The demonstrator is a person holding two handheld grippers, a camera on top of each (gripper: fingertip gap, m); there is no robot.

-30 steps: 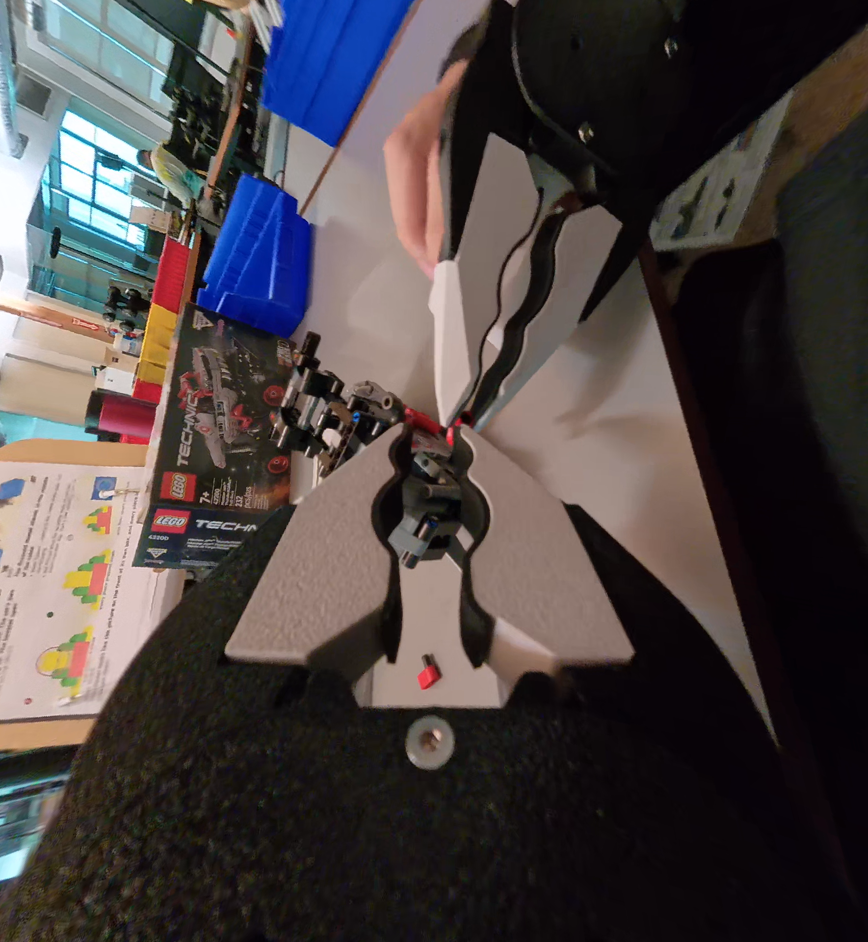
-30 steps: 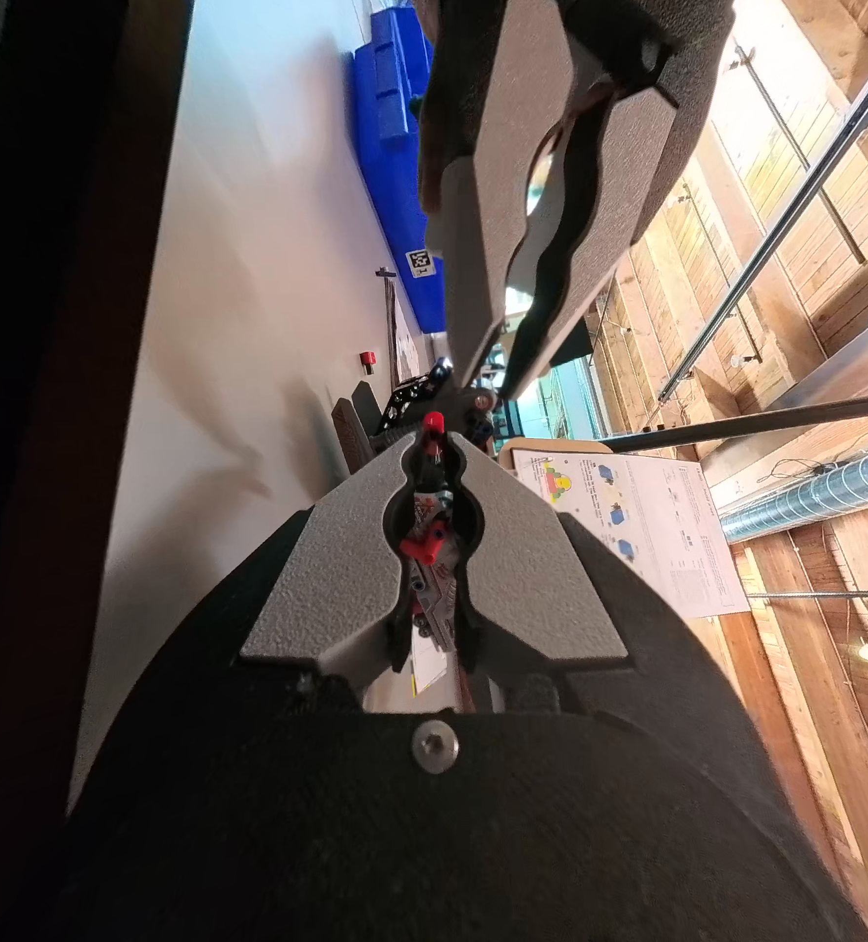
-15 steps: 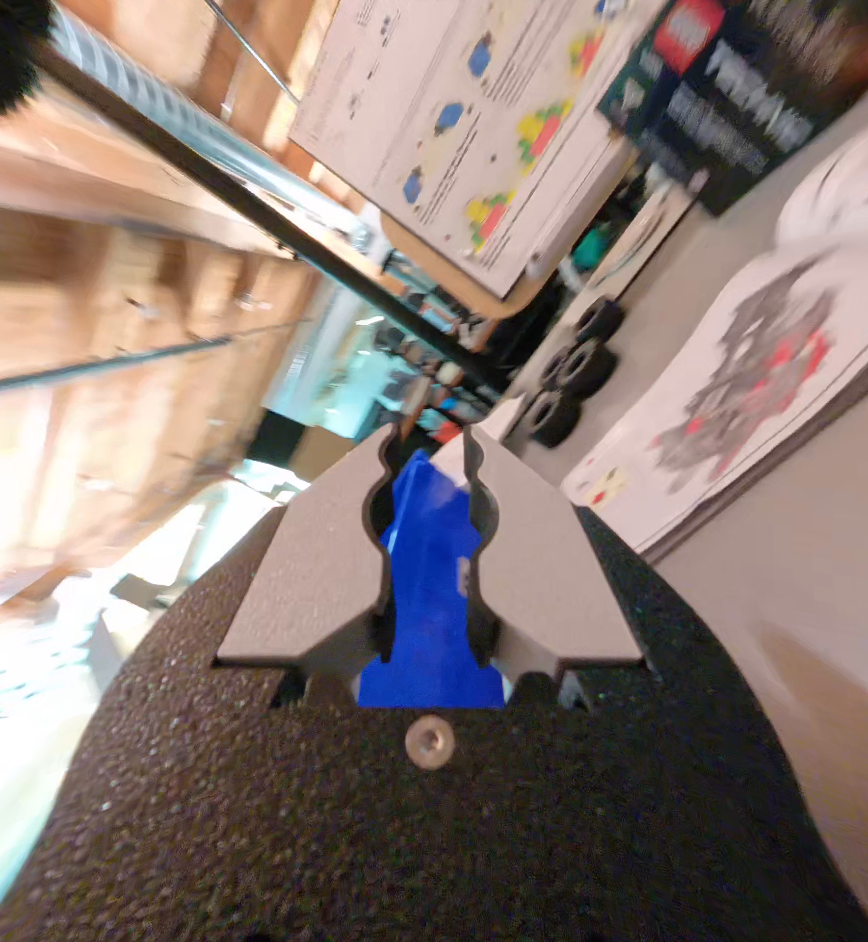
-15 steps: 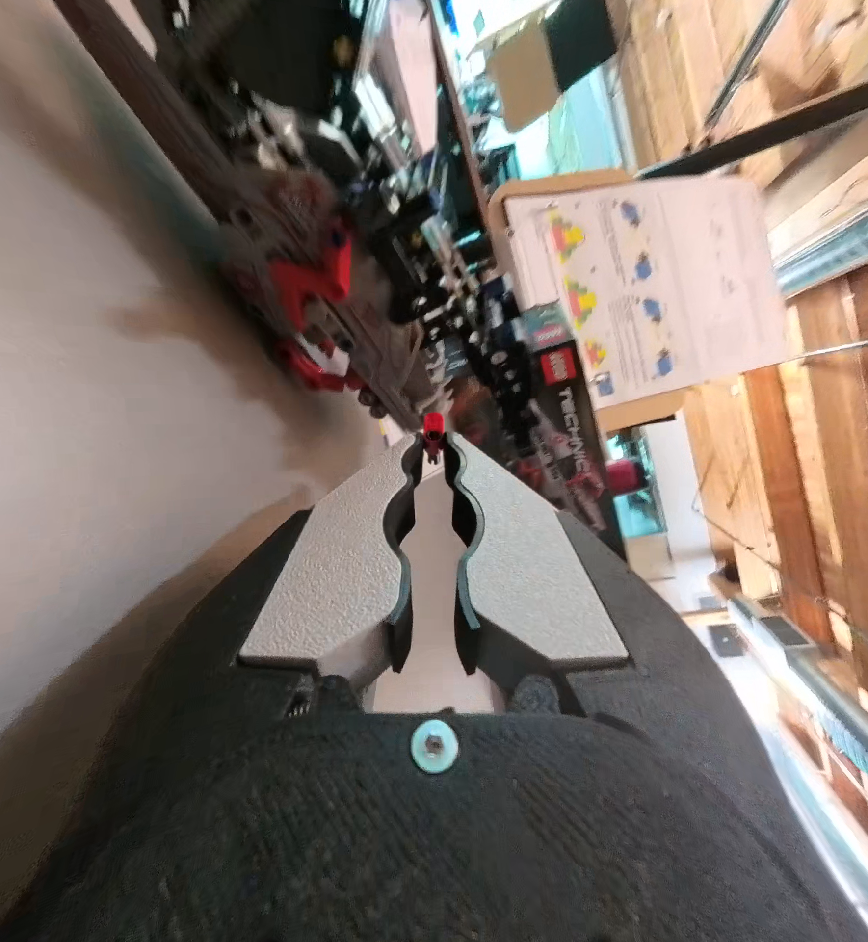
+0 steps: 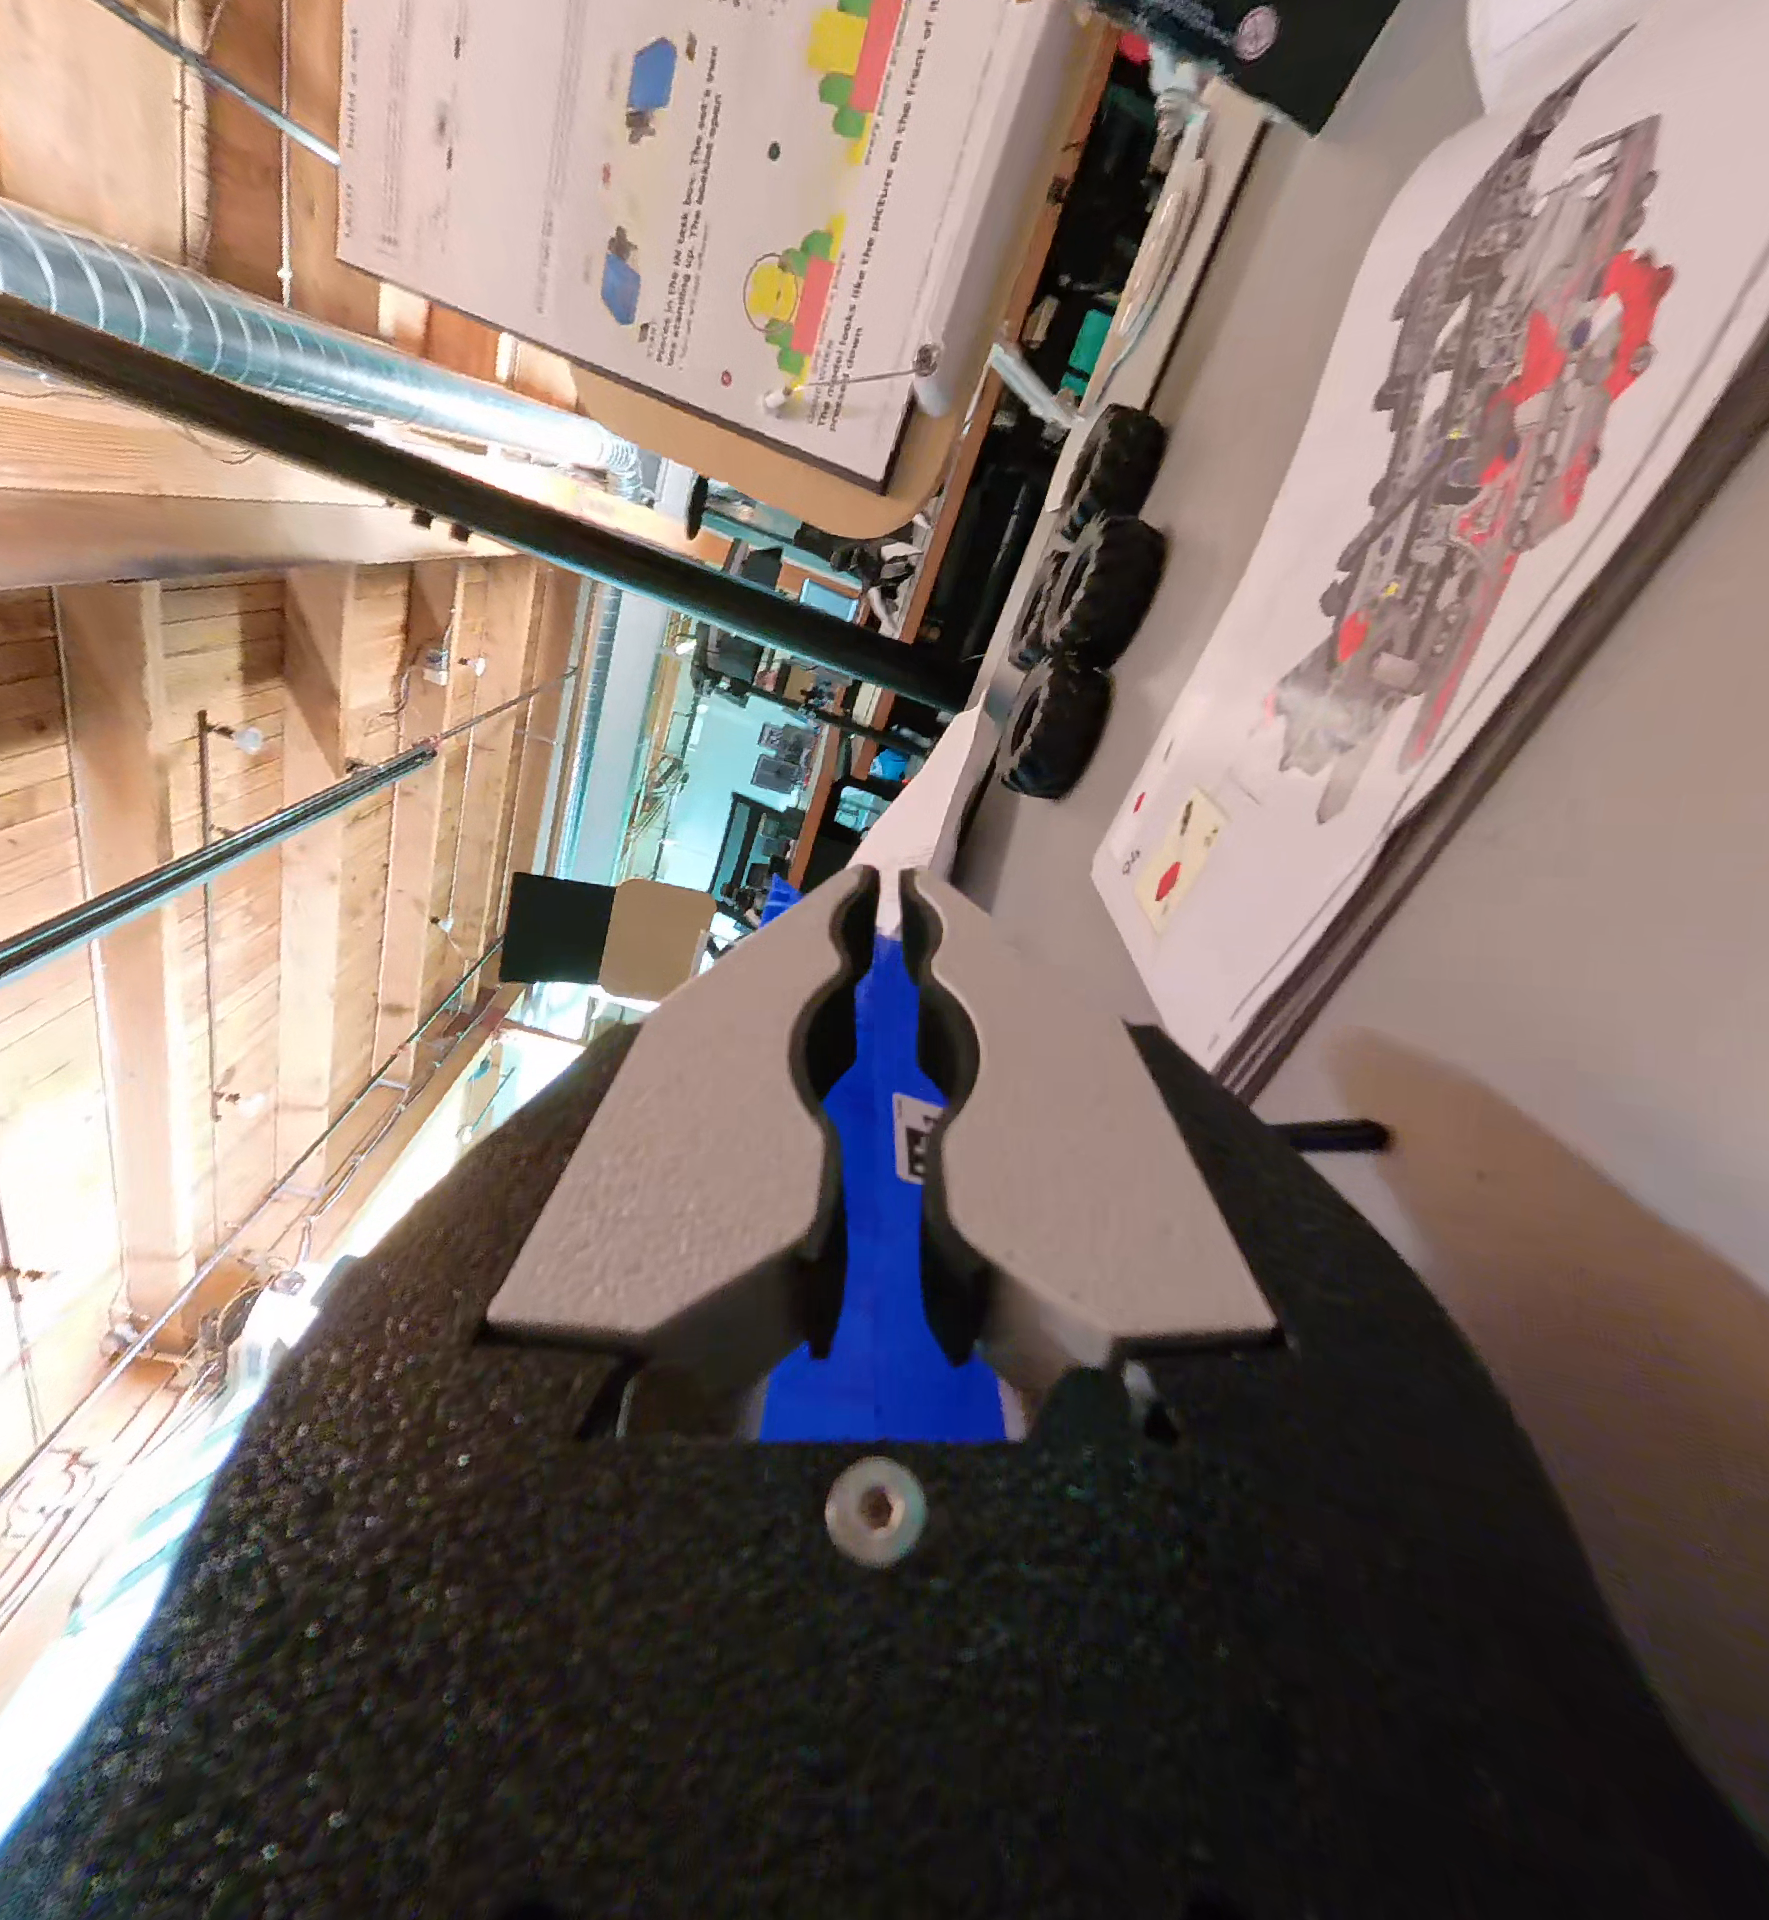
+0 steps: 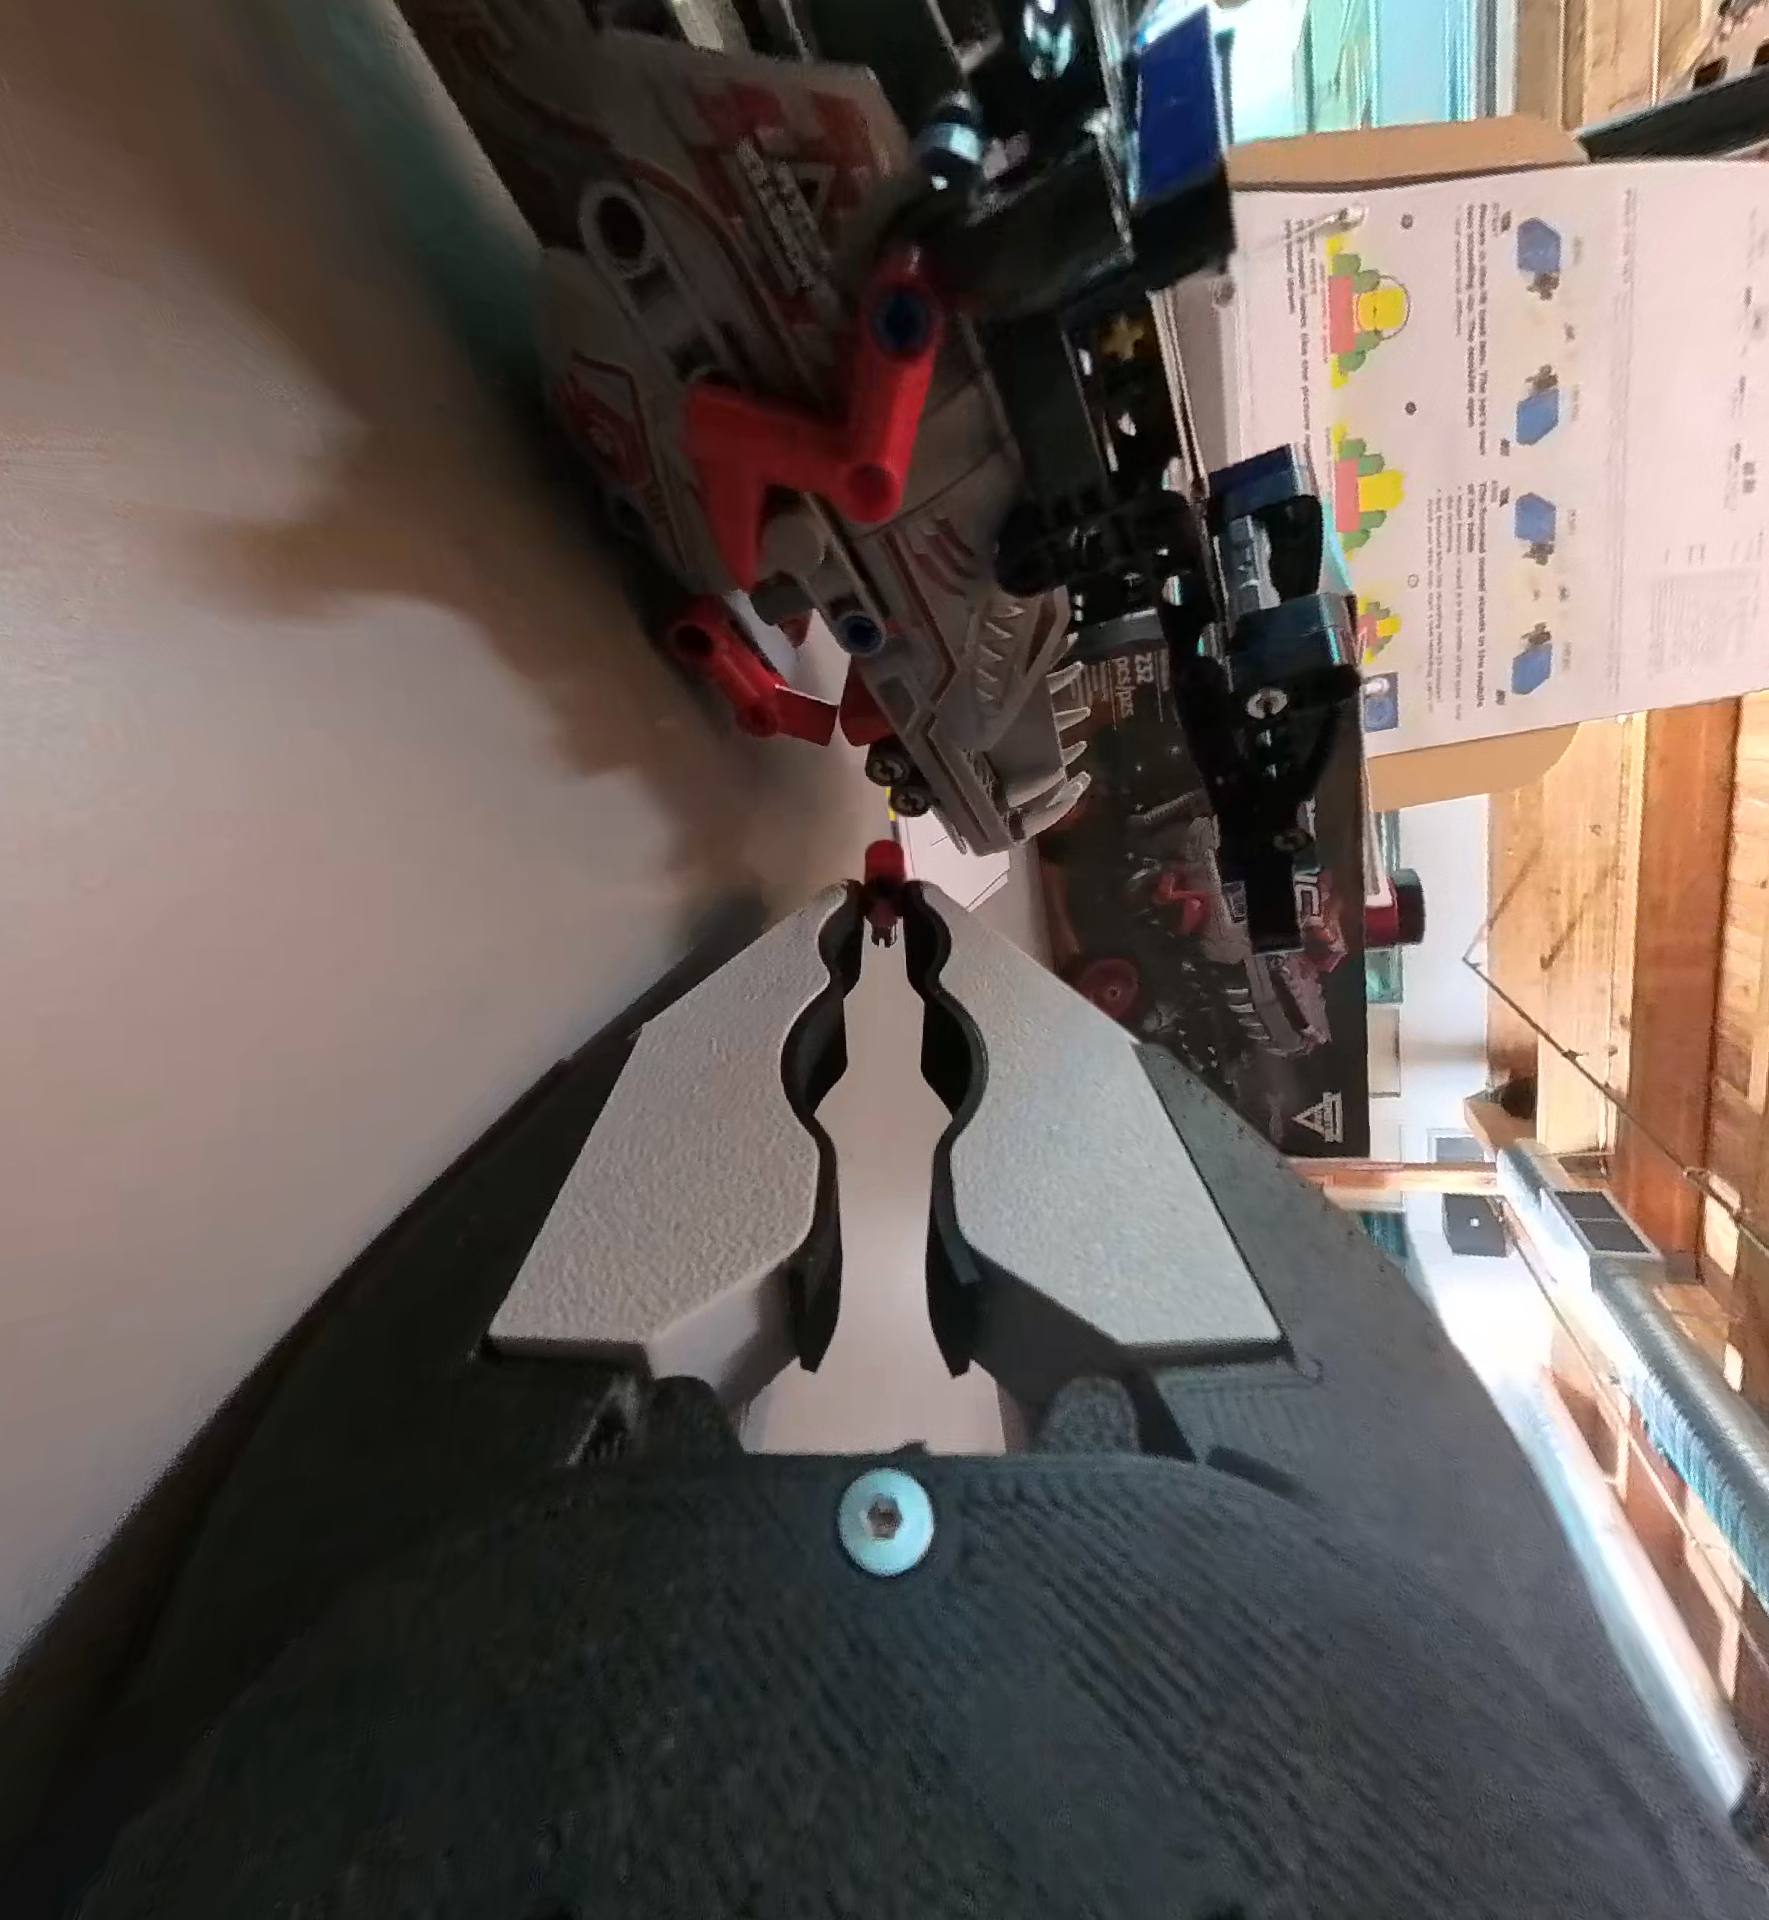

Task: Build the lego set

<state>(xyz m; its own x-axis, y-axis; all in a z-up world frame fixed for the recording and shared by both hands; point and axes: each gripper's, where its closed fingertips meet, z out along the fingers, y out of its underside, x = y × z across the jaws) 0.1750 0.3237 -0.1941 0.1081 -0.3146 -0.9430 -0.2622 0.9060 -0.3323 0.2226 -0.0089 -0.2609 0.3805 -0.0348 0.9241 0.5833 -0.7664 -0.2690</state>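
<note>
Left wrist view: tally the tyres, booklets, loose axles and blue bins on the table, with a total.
Tyres: 3
Booklet: 1
Axle: 1
Blue bin: 1
Total: 6

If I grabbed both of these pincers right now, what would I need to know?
Right gripper: shut on a small red pin, held at its tips just short of the model.
Left gripper: nearly shut, holds nothing, pointed past the open manual and loose black tyres.
Done: the grey, red and black model is partly built and lies on the table.
Left: fit the pin, tyres, the rest.
</note>
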